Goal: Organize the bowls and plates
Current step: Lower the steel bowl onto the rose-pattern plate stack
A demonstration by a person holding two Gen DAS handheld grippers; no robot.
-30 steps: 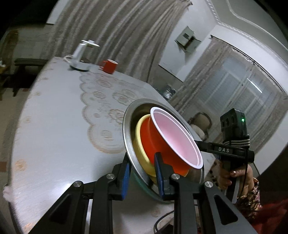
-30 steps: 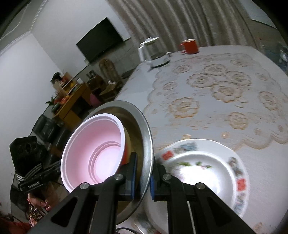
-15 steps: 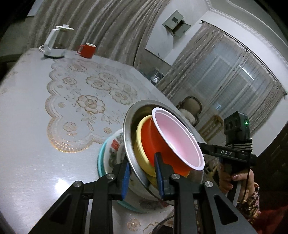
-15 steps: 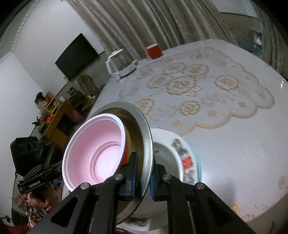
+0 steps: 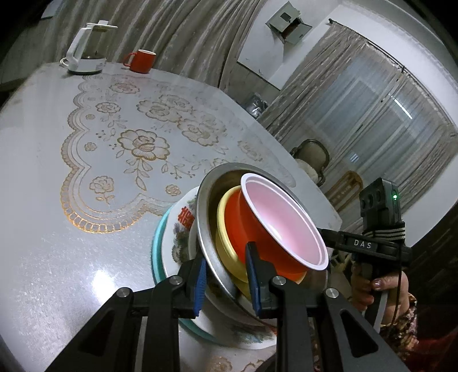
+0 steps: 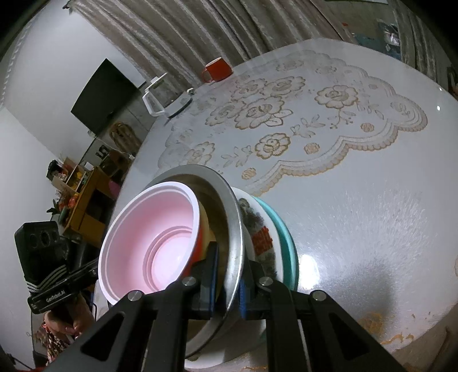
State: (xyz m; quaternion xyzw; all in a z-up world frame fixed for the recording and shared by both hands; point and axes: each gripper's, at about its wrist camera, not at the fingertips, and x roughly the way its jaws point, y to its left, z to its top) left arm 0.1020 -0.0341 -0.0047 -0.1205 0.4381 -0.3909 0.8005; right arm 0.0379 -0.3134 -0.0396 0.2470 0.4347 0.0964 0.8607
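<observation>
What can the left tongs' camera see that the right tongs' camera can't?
Only the left wrist view shows the tall curtained window, the grey box on the wall and the yellow bowl nested under the red one.

Only the right wrist view shows the black flat television and the wooden cabinet.

Both show the steel bowl pinched by both tongs, the red bowl with pink inside, the flowered white plate on the teal plate, the red mug and the white kettle.

red bowl (image 5: 257, 246), pink inside
</observation>
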